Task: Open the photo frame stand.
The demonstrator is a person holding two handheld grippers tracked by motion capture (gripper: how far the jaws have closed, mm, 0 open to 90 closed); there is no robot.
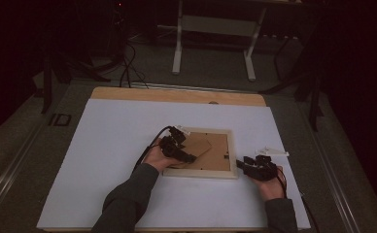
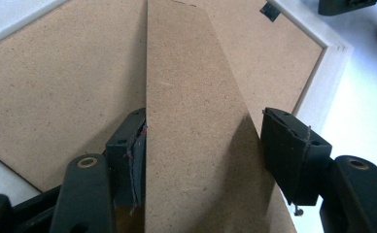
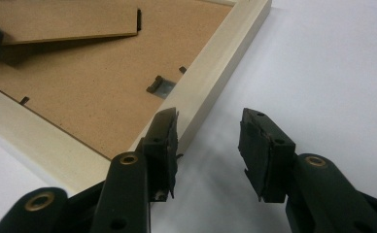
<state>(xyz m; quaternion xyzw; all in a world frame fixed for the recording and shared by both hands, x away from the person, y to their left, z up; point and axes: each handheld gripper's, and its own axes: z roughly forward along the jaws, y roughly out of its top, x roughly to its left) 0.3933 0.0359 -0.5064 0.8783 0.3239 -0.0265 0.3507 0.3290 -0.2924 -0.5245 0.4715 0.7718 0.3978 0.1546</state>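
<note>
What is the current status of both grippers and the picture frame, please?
Left gripper open, jaws astride the raised stand flap. Right gripper open, empty, beside the frame's corner. Frame face down on the white table. Nothing in the way.

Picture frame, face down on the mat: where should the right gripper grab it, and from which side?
Grip the pale wooden rail at the frame's right edge, approaching from the open mat side. The right gripper is open beside it; the rail looks narrow enough, with one jaw outside and one over the backing board.

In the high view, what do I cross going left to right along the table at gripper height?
White mat → left gripper → frame → right gripper
</note>
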